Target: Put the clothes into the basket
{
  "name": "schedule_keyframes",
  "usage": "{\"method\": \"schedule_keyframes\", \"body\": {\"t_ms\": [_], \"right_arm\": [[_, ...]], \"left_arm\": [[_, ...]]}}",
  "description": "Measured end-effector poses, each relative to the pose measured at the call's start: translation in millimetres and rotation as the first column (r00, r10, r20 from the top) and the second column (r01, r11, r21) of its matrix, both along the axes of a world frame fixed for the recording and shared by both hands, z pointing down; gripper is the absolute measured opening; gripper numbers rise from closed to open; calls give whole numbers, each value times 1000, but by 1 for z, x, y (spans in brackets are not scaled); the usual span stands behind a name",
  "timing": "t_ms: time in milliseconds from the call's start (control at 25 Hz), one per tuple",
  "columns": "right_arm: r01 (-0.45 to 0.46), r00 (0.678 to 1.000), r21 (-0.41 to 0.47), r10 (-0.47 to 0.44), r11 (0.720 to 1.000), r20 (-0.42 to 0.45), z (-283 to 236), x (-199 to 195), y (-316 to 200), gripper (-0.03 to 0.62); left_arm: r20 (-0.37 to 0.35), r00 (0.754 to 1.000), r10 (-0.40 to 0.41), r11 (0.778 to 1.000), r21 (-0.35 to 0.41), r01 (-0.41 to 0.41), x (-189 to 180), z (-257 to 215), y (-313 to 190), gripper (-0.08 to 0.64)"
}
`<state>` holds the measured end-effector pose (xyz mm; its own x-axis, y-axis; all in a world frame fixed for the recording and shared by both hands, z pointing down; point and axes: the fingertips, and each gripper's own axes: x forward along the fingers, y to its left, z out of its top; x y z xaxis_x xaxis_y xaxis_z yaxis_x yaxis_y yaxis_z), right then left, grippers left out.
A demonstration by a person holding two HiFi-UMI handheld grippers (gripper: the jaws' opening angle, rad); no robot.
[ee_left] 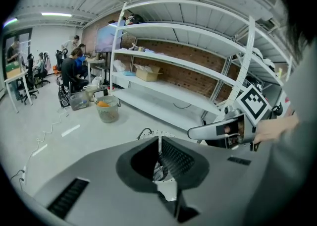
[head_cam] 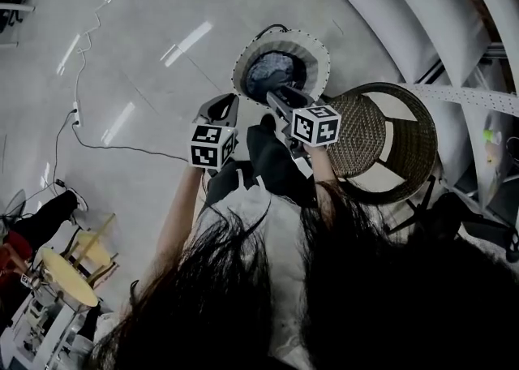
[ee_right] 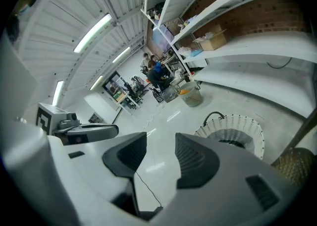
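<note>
Left gripper (ee_left: pixel 158 141): its two dark pads meet at the tips and nothing is caught between them.
Right gripper (ee_right: pixel 161 143): jaws stand apart with a clear gap; only bare floor and a thin cable show through it, so it has hold of nothing.
Clothes (head_cam: pixel 272 68): a blue-grey heap lying inside the white laundry basket (head_cam: pixel 320 48), which stands on the floor.
Clothes to grippers: in the head view the left gripper (head_cam: pixel 229 103) is just beside the basket's near rim. The right gripper (head_cam: pixel 274 96) points in over that rim, with the heap beyond its tips. Neither touches the cloth.
Grippers to each other: side by side, near one another, marker cubes facing up.
Head view only: the heap seen from above, and a brown wicker basket (head_cam: pixel 365 129) just beside the white one, on the person's right.
Left gripper view only: a sliver of the clothes (ee_left: pixel 157 170) shows through the wedge behind the closed tips, with the basket's rim (ee_left: pixel 148 133) above the jaws. The white shelving (ee_left: pixel 198 66) and a mesh bin (ee_left: pixel 107 109) are farther off.
Right gripper view only: the basket's perforated wall (ee_right: pixel 233 123) from the side, off to the right of the jaws, and the wicker basket's edge (ee_right: pixel 294 163).
</note>
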<state>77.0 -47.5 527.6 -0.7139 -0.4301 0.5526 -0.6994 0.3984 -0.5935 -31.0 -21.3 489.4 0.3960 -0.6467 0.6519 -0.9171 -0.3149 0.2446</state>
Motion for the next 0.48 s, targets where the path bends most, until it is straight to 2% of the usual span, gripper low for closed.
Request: {"method": "schedule_keyframes", "body": {"t_ms": [240, 480], "right_arm": [[-9, 1000, 40, 9, 999, 8, -26, -28, 54, 135], [-20, 1000, 81, 18, 996, 17, -49, -63, 108, 121]], "left_arm": [[42, 998, 48, 998, 30, -49, -40, -17, 49, 29], [5, 1000, 27, 998, 59, -27, -73, -28, 101, 29]]}}
